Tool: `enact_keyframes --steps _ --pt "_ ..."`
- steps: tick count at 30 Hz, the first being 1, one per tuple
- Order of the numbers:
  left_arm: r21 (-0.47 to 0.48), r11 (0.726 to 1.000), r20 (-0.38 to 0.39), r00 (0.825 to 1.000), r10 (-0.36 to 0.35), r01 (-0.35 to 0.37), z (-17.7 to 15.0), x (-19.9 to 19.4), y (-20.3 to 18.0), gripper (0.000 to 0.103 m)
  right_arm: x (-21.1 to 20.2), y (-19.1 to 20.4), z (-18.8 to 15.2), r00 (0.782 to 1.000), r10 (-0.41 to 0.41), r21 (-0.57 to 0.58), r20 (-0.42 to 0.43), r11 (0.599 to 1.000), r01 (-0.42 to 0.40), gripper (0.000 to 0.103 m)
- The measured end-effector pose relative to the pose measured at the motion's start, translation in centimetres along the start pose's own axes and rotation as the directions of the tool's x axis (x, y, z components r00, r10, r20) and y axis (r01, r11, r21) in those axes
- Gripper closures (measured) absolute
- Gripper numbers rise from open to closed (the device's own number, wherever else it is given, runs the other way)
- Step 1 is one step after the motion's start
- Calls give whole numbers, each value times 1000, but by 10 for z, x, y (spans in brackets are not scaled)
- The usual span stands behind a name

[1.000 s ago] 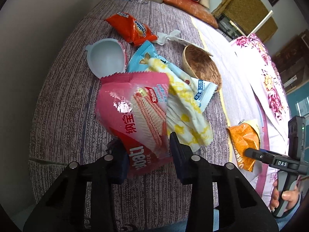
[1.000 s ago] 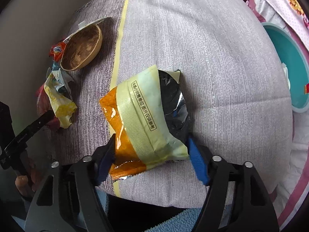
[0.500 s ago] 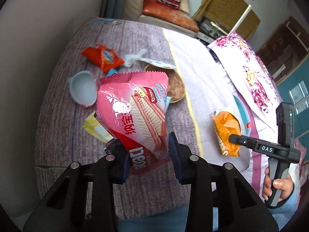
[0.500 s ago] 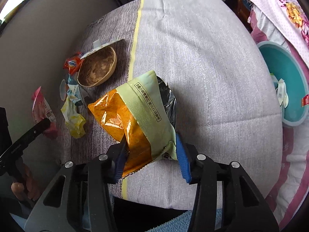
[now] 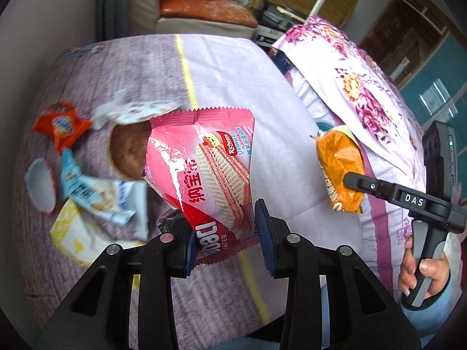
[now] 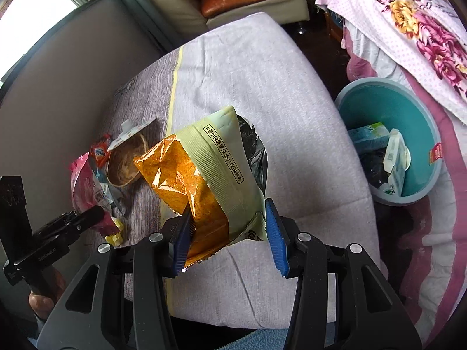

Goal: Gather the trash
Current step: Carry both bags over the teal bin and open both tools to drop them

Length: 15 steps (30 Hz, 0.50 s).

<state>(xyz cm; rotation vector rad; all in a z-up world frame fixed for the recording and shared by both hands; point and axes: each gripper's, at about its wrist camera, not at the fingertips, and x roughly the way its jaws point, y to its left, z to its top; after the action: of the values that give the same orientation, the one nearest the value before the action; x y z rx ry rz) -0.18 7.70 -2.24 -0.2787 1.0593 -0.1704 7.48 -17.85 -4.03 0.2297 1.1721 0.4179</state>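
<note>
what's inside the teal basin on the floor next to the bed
In the teal basin lie discarded packs: a blue-green packet, a white wrapper and something dark beneath them. Whatever sits under that pile is covered.

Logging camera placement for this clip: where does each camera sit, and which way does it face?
Left wrist: on the left gripper, looking down at a bed; pink wafer bag clamped, right gripper and hand visible.
Right wrist: on the right gripper, facing bed and teal bin; orange snack bag clamped.
Shared: both bags, brown bowl.
</note>
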Motion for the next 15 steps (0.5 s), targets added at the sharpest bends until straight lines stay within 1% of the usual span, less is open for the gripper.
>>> enact_keyframes --steps 7,15 --pt "95 995 -24 999 -39 41 25 31 -54 67 -23 -34 19 998 -18 49 64 999 15 59" --pt "177 980 -60 995 -80 89 55 64 -113 67 -52 -83 39 987 -61 128 148 991 42 59"
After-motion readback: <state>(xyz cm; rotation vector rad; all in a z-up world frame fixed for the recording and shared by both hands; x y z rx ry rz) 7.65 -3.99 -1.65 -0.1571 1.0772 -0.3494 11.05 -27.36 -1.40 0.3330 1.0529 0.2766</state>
